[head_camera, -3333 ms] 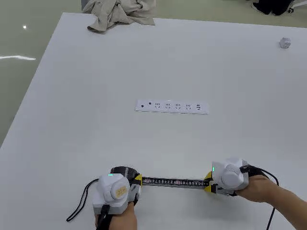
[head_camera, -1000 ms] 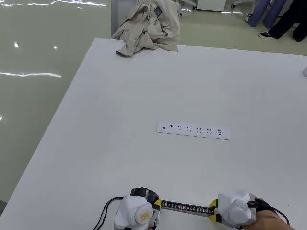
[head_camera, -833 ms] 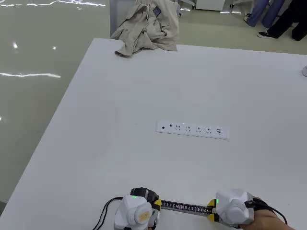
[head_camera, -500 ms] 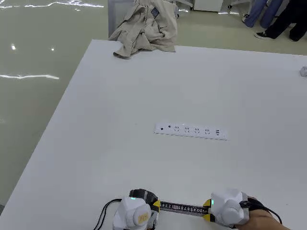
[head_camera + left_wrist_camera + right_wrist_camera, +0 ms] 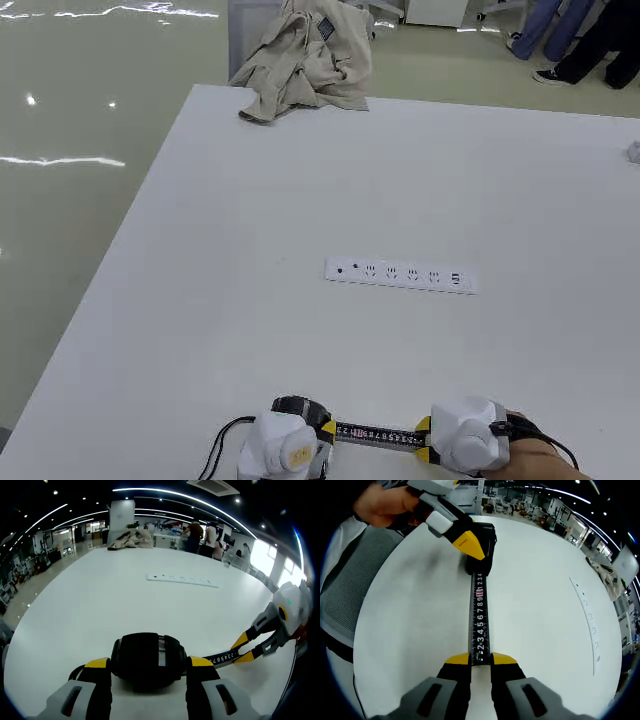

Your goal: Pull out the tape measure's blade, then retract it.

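We hold left fingers (image 5: 98, 663) clamped round the tape measure case (image 5: 148, 652) on the tabletop (image 5: 300, 200) | right fingers (image 5: 457, 659) pinch the blade (image 5: 480, 615) tip | blade's long axis runs straight between them

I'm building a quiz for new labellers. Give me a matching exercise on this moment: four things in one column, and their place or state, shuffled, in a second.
Things:
1. tape case
2. blade
3. power strip
4. cloth

Places or states:
A. heaped at the far corner of the table
B. end pinched by the right hand-held gripper
C. clamped in the left hand-held gripper
D. lying flat mid-table, untouched

Pairs: 1-C, 2-B, 3-D, 4-A
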Demonstrator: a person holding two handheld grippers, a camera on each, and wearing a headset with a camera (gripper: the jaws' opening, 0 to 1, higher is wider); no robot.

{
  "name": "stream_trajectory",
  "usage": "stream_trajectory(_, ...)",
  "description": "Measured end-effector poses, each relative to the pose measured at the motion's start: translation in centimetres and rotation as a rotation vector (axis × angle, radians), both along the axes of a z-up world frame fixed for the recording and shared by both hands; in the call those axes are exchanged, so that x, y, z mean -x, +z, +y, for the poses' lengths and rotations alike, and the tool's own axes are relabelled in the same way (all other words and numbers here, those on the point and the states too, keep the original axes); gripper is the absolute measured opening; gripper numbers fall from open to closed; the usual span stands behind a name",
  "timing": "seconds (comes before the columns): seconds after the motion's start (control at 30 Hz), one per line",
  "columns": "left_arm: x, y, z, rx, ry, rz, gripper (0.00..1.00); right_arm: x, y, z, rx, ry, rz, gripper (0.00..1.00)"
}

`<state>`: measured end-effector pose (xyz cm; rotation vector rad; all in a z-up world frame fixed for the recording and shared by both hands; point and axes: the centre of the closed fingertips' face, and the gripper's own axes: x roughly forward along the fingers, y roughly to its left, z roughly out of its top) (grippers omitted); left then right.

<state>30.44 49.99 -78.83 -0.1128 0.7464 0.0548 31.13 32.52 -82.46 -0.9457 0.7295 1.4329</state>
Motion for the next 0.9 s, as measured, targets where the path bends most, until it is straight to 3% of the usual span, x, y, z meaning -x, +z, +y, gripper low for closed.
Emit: stream_trajectory(0.9, -0.1, 0.0, 0.0, 0.001, -0.001, 0.008, 0.57, 0.1, 0.0, 3.1, -0.045, -0.011, -0.018, 0.14)
